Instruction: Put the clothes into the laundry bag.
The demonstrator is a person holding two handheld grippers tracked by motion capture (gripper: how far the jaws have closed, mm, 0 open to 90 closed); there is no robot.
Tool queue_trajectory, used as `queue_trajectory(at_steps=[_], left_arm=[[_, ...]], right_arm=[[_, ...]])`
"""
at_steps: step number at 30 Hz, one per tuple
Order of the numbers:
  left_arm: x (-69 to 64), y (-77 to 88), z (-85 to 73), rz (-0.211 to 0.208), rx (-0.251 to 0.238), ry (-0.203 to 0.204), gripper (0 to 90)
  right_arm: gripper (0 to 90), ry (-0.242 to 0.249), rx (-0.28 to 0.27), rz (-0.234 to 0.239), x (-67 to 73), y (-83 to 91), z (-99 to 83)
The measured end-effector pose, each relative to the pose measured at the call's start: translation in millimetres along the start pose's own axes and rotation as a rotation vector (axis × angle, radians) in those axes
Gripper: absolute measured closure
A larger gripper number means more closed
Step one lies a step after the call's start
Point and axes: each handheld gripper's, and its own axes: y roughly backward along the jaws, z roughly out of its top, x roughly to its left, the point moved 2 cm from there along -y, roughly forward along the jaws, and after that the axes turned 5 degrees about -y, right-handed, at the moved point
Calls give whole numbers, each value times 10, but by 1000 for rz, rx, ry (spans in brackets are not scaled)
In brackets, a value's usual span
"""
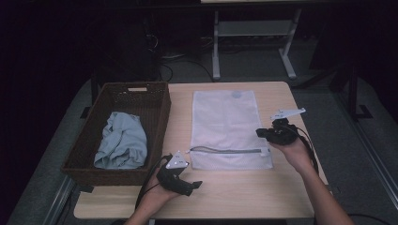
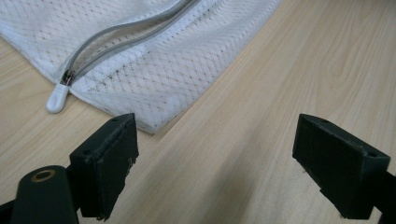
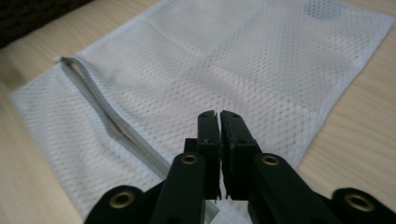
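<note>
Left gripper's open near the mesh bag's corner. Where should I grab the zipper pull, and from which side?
Take the white zipper pull by its rounded tab, which juts past the mesh bag edge onto bare table. Bring the left gripper in from the basket side, low, jaws closing across the tab; it lies flat.

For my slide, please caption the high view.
Two hand-held tools, left open, flank a white mesh bag beside a basket.

mesh bag [image 2: 154,70] cropped at top edge
</note>
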Motion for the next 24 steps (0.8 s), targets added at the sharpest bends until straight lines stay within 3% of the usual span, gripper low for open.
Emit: queue_trajectory(at_steps=[10, 24], left_arm=[[-6, -4, -3, -10, 3, -2, 137], [-24, -10, -5, -20, 9, -9, 135]], right_arm=[[894, -19, -9, -59, -196, -270, 171], [894, -86, 11, -134, -552, -601, 52]])
